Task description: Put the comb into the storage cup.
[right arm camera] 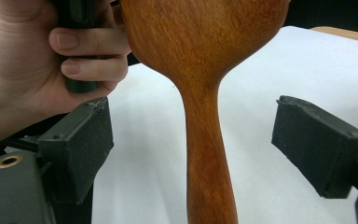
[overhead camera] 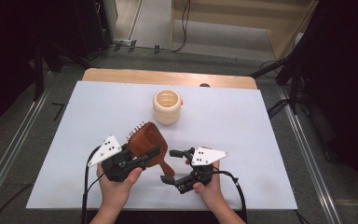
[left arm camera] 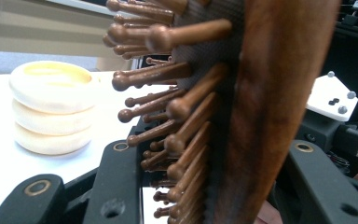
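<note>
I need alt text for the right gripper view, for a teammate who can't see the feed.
A wooden hairbrush handle stands upright between the right gripper's two black pads, which stand wide apart and touch neither side of it. At upper left the person's left hand grips the left gripper, beside the brush's head, over a white table.

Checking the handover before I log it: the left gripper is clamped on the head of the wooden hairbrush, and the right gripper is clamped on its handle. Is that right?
Not quite. The left gripper does clamp the hairbrush head, but the right gripper is open: in the right gripper view its pads stand apart from the handle between them.
</note>
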`<action>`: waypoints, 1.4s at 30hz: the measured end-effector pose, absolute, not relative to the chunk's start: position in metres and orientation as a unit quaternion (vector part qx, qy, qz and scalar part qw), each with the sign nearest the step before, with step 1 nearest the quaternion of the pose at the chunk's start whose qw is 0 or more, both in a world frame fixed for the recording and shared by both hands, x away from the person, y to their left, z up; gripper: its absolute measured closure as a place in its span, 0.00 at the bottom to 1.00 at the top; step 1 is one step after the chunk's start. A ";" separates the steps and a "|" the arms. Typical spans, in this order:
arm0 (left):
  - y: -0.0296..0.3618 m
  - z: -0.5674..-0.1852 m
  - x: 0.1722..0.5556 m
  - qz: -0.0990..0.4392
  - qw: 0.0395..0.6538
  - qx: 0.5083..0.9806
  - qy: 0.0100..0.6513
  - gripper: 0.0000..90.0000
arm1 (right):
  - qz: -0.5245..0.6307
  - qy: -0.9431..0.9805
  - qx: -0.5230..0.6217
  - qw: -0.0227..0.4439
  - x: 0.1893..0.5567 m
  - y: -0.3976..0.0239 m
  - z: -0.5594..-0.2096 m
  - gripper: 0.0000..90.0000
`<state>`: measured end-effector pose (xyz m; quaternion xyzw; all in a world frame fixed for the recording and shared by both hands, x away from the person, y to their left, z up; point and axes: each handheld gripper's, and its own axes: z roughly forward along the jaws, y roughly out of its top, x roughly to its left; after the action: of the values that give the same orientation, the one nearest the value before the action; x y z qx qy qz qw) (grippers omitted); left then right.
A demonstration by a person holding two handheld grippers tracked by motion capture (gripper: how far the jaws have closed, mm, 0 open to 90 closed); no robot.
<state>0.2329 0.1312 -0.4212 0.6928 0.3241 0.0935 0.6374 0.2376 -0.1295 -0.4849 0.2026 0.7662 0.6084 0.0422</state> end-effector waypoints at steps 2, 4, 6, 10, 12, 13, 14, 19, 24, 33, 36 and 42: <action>0.132 -0.421 0.233 0.096 0.637 0.692 0.326 0.64 | 0.610 0.764 0.206 0.040 0.238 -0.131 -0.485 0.00; 0.133 -0.420 0.233 0.095 0.638 0.691 0.327 0.64 | 0.611 0.762 0.209 0.040 0.238 -0.133 -0.484 0.00; 0.133 -0.420 0.233 0.099 0.637 0.691 0.328 0.64 | 0.610 0.762 0.216 0.042 0.239 -0.135 -0.484 0.00; 0.135 -0.420 0.235 0.098 0.633 0.693 0.331 0.64 | 0.611 0.759 0.221 0.048 0.240 -0.141 -0.483 0.00; 0.136 -0.420 0.235 0.097 0.633 0.692 0.332 0.64 | 0.610 0.759 0.224 0.052 0.240 -0.145 -0.483 0.00; 0.136 -0.420 0.236 0.098 0.632 0.693 0.332 0.64 | 0.609 0.759 0.224 0.053 0.240 -0.147 -0.483 0.00; 0.136 -0.420 0.236 0.098 0.632 0.693 0.332 0.64 | 0.609 0.759 0.224 0.053 0.240 -0.147 -0.483 0.00; 0.139 -0.420 0.237 0.098 0.635 0.689 0.336 0.64 | 0.607 0.756 0.237 0.066 0.240 -0.161 -0.483 0.00; 0.141 -0.420 0.238 0.100 0.636 0.686 0.338 0.64 | 0.603 0.756 0.243 0.079 0.237 -0.172 -0.481 0.00; 0.141 -0.417 0.238 0.105 0.635 0.687 0.337 0.64 | 0.604 0.748 0.253 0.102 0.230 -0.196 -0.480 0.00; 0.144 -0.417 0.240 0.107 0.635 0.686 0.338 0.64 | 0.599 0.745 0.267 0.122 0.226 -0.211 -0.481 0.00; 0.146 -0.414 0.242 0.112 0.634 0.684 0.342 0.64 | 0.590 0.744 0.280 0.141 0.220 -0.229 -0.481 0.00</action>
<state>0.2415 0.1465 -0.4140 0.6844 0.3417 0.1120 0.6343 0.2202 -0.2286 -0.4814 0.2797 0.7438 0.5904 0.1410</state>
